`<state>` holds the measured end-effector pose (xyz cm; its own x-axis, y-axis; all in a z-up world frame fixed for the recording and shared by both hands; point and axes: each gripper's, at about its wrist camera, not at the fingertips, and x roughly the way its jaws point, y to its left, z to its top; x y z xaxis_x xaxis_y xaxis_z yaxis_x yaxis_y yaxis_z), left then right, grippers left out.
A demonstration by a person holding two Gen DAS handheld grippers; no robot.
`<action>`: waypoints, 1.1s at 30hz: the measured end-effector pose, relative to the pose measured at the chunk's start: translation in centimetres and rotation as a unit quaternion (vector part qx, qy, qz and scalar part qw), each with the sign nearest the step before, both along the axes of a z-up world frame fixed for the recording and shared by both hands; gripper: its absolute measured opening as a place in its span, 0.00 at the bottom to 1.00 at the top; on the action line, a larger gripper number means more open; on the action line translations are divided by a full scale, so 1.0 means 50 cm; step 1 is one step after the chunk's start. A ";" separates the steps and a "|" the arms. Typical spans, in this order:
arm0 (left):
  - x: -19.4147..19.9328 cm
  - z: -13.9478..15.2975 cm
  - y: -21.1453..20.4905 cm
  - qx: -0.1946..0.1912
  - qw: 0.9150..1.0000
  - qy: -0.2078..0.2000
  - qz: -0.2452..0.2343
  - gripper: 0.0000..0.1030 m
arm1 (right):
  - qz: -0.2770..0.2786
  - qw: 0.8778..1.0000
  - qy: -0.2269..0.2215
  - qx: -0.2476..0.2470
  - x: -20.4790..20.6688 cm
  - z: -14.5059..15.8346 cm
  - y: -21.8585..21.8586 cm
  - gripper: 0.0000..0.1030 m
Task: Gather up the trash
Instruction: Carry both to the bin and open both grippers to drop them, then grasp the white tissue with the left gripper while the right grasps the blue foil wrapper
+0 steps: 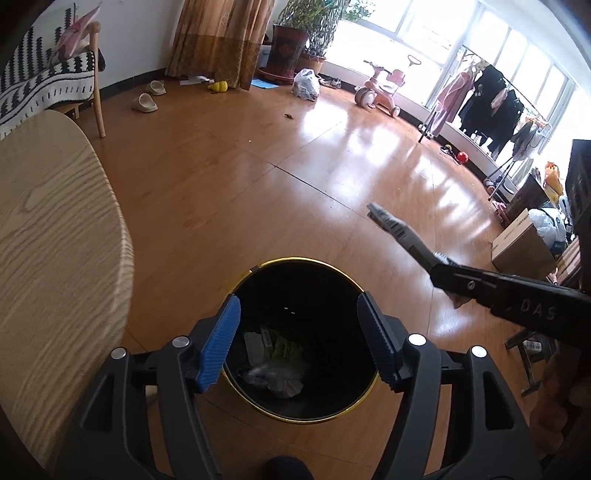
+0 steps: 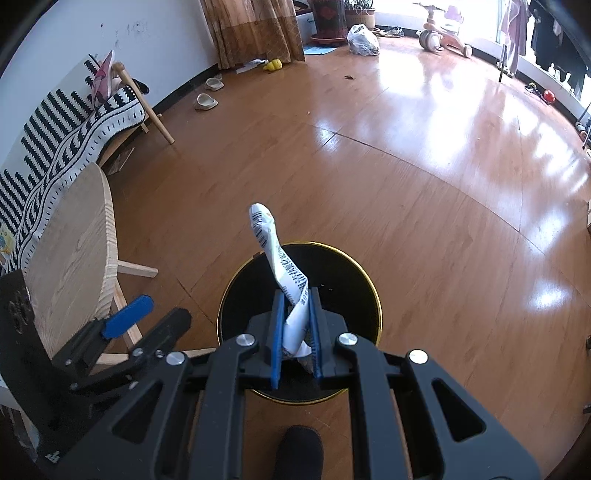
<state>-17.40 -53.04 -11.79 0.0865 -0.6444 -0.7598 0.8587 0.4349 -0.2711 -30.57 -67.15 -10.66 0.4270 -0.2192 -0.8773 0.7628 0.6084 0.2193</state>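
The right claw (image 2: pixel 295 325) grips a twisted white printed wrapper (image 2: pixel 280 266) at lower centre, over the black gold-rimmed round bin (image 2: pixel 375 295) — apparently the drop step. The left claw (image 1: pixel 299 339) hangs wide, holding nothing. Next: part the jaws above the opening.

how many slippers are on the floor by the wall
2. One slipper lies nearer the striped bench; the other slipper lies just beyond it, closer to the curtain. More could be hidden behind the bench or curtain.
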 end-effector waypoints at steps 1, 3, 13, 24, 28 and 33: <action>0.002 0.005 0.004 -0.002 1.000 -0.003 0.001 0.67 | 0.001 1.000 0.000 0.003 0.001 -0.002 0.000 0.13; 0.006 0.017 0.013 -0.005 1.000 -0.008 0.005 0.71 | -0.001 1.000 0.010 0.006 0.004 -0.009 0.000 0.28; 0.060 0.097 0.116 -0.025 0.998 -0.042 0.038 0.80 | 0.016 1.000 -0.013 -0.021 0.047 0.028 0.044 0.75; 0.232 0.197 0.372 -0.008 0.980 -0.102 0.172 0.85 | 0.118 0.991 -0.046 -0.034 0.258 0.093 0.222 0.75; 0.323 0.218 0.512 -0.001 0.962 -0.113 0.249 0.85 | 0.174 0.983 -0.055 -0.033 0.366 0.112 0.330 0.75; 0.433 0.239 0.711 0.016 0.925 -0.140 0.354 0.87 | 0.236 0.970 -0.050 -0.040 0.473 0.119 0.457 0.75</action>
